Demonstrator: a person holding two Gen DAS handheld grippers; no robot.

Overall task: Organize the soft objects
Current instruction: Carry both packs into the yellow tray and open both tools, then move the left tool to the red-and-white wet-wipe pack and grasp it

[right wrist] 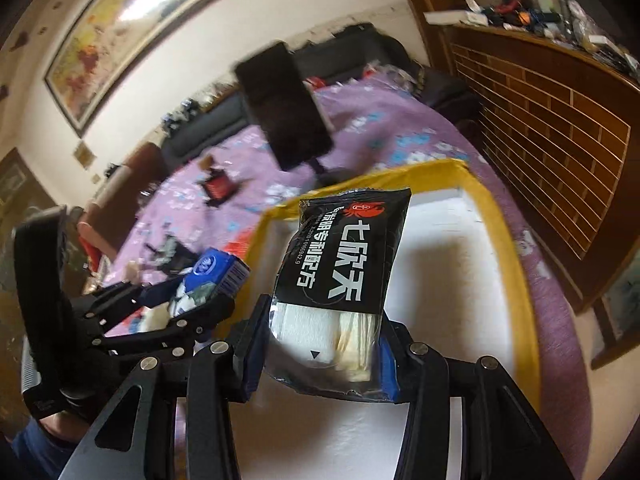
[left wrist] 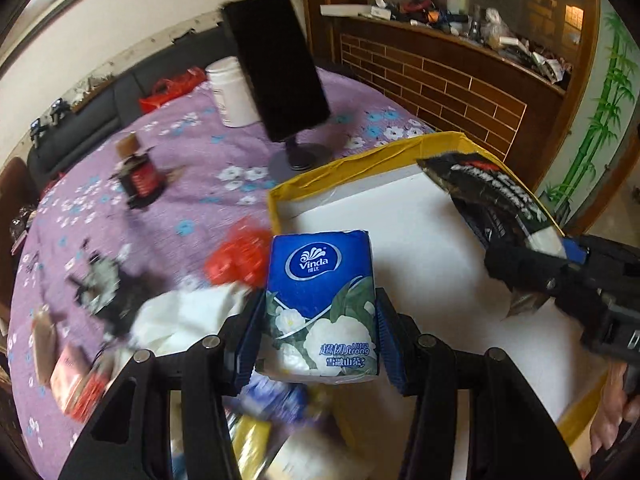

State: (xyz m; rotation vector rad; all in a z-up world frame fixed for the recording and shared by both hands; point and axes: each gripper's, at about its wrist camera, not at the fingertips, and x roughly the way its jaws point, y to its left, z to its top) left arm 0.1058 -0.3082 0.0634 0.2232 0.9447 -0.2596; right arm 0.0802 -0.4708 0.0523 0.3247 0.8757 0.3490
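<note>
Tissue pack (left wrist: 322, 304) sits pinched in your left tool (left wrist: 320, 336) at the yellow-rimmed box (left wrist: 344, 168) edge; your right tool (right wrist: 320, 344) pinches the black packet (right wrist: 344, 264) above the box.

Glossy plastic film wraps the blue Vinda tissue pack (left wrist: 322, 300) and the black sachet (right wrist: 344, 276). The purple floral tablecloth (left wrist: 192, 200) looks matt, woven. The box (left wrist: 424, 240) has a smooth white floor and yellow-taped rim.
</note>
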